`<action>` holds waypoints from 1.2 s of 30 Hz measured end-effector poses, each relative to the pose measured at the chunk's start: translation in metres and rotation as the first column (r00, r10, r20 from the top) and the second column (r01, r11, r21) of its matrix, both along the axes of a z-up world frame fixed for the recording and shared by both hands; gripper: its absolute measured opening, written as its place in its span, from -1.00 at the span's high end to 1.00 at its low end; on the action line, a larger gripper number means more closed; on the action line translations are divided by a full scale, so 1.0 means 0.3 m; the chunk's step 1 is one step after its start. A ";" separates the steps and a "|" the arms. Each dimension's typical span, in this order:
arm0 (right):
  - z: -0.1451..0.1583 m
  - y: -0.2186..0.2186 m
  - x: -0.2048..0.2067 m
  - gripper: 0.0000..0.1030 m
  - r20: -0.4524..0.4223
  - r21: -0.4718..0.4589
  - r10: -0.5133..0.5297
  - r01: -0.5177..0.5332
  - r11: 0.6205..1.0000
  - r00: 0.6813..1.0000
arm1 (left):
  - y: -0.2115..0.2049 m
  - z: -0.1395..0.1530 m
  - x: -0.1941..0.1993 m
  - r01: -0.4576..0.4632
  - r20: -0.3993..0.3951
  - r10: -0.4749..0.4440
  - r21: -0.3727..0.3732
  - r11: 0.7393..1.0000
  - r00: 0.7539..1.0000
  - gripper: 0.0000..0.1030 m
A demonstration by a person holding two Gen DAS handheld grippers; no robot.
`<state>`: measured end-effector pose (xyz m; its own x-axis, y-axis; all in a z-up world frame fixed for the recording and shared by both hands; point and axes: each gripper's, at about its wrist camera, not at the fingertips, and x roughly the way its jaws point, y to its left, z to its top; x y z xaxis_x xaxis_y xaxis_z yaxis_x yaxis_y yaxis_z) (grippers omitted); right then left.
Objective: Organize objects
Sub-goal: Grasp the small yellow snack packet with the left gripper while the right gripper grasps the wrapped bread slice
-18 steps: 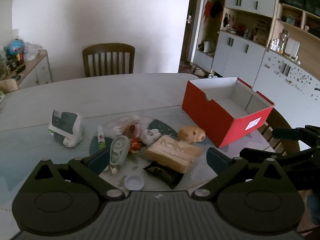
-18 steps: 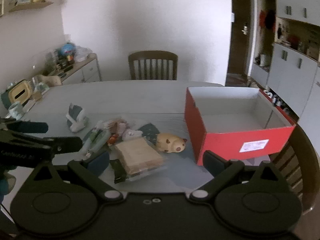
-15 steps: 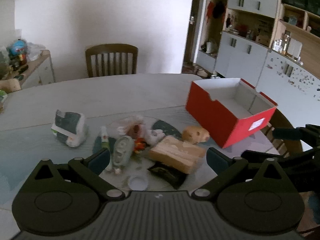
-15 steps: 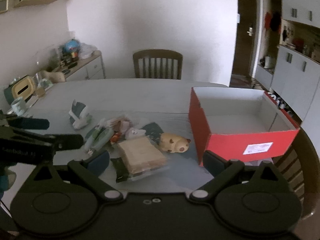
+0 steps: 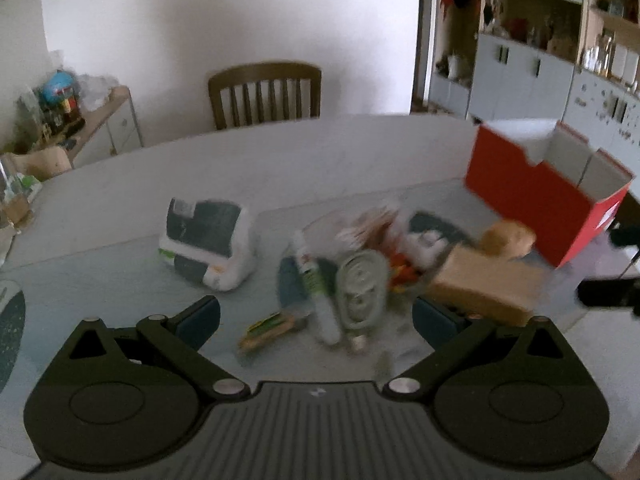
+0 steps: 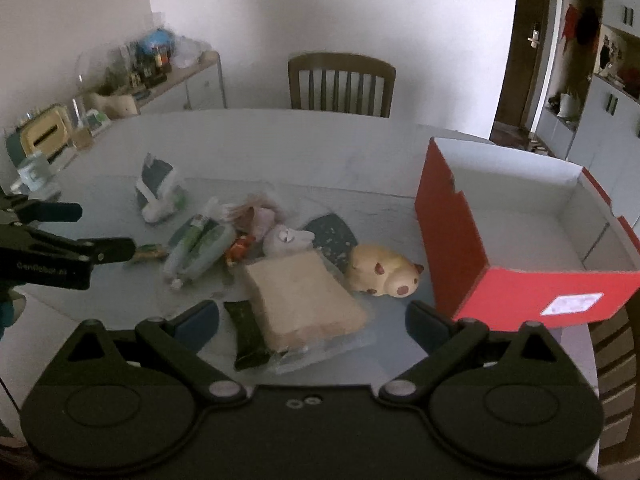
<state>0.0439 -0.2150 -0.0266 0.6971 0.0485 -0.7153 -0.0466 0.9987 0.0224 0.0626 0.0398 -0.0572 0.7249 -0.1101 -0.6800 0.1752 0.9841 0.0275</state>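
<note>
We're over a pale round table in a dining room, one wooden chair behind it. One open red box sits right of the clutter: one wrapped bread block, one yellow pig toy, one tissue pack. Left gripper and right gripper both hover jaws spread, empty.

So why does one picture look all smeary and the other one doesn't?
Left wrist view: motion blur, so the pile and the red box look smeared, though the left gripper itself stays sharp. Right wrist view: much crisper, so the yellow pig toy and the bread pack read clearly. Both views are dim, and the fisheye lens bends the table edge.
</note>
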 end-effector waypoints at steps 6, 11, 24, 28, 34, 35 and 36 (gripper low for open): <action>-0.055 0.012 0.098 -0.94 -0.046 -0.006 -0.002 0.001 1.000 0.999 | 0.078 -0.103 0.079 0.028 -0.051 -0.026 0.033 0.999 0.998 -0.98; -0.100 0.009 0.180 -0.94 -0.101 0.023 0.004 -0.001 1.000 0.995 | 0.126 -0.168 0.134 0.046 -0.098 -0.043 0.023 0.999 0.994 -0.92; -0.210 -0.006 0.304 -0.99 -0.245 0.073 0.024 -0.007 0.997 0.969 | 0.167 -0.243 0.203 0.109 -0.167 -0.107 -0.003 0.994 0.980 -0.76; -0.231 -0.030 0.310 -0.98 -0.275 0.122 -0.001 0.036 0.992 0.961 | 0.174 -0.255 0.216 0.121 -0.176 -0.122 -0.016 0.993 0.977 -0.49; -0.229 -0.027 0.303 -0.80 -0.267 0.130 -0.013 0.049 0.990 0.963 | 0.176 -0.248 0.218 0.141 -0.161 -0.144 -0.029 0.990 0.976 -0.05; -0.226 -0.023 0.303 -0.78 -0.266 0.128 -0.013 0.049 0.991 0.964 | 0.175 -0.247 0.218 0.142 -0.159 -0.145 -0.030 0.989 0.977 0.00; -0.224 -0.020 0.306 -0.74 -0.265 0.124 -0.016 0.051 0.991 0.964 | 0.176 -0.246 0.218 0.141 -0.158 -0.145 -0.035 0.989 0.977 0.07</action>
